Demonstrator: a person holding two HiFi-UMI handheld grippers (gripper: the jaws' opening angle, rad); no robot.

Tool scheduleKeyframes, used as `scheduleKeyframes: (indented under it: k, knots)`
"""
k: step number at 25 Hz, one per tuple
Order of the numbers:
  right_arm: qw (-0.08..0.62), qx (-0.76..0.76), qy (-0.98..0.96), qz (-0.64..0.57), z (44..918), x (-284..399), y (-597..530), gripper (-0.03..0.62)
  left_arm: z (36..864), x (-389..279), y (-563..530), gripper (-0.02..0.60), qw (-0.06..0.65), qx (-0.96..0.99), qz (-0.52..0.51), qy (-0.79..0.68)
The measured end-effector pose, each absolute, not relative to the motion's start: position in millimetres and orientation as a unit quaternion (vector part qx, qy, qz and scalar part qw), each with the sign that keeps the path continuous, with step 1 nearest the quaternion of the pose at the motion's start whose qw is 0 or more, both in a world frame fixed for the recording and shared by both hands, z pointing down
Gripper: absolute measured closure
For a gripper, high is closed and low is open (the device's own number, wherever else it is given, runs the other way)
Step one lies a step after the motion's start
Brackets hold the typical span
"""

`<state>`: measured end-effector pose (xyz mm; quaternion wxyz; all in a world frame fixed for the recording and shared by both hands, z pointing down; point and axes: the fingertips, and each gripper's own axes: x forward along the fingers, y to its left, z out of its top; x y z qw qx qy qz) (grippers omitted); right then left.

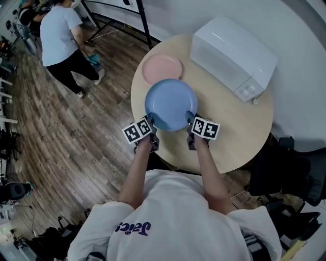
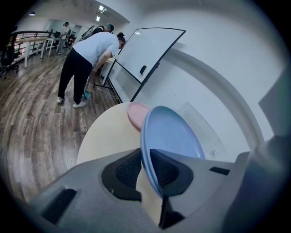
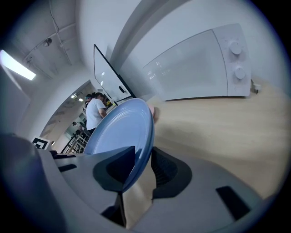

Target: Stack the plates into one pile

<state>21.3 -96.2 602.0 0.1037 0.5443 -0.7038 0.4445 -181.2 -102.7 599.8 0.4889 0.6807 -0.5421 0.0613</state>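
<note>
I hold a blue plate between both grippers, lifted over the round wooden table. My left gripper clamps the near-left part of its rim and my right gripper the near-right part. In the left gripper view the blue plate stands edge-on between the black pads of the left gripper. The right gripper view shows the blue plate wedged in my right gripper. A pink plate lies flat on the table just beyond; the pink plate peeks out behind the blue one.
A white microwave stands at the table's far right. A person bends over on the wooden floor at the far left, next to a whiteboard stand. A black chair sits to the table's right.
</note>
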Motion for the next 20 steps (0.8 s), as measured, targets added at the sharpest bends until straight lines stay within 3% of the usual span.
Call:
scheduleKeyframes:
  k: [20]
  knots:
    - [0.105,0.615,-0.628,0.465,650,-23,-298,0.47,653,-221,-340,0.518,0.493,0.709,0.132,-0.486]
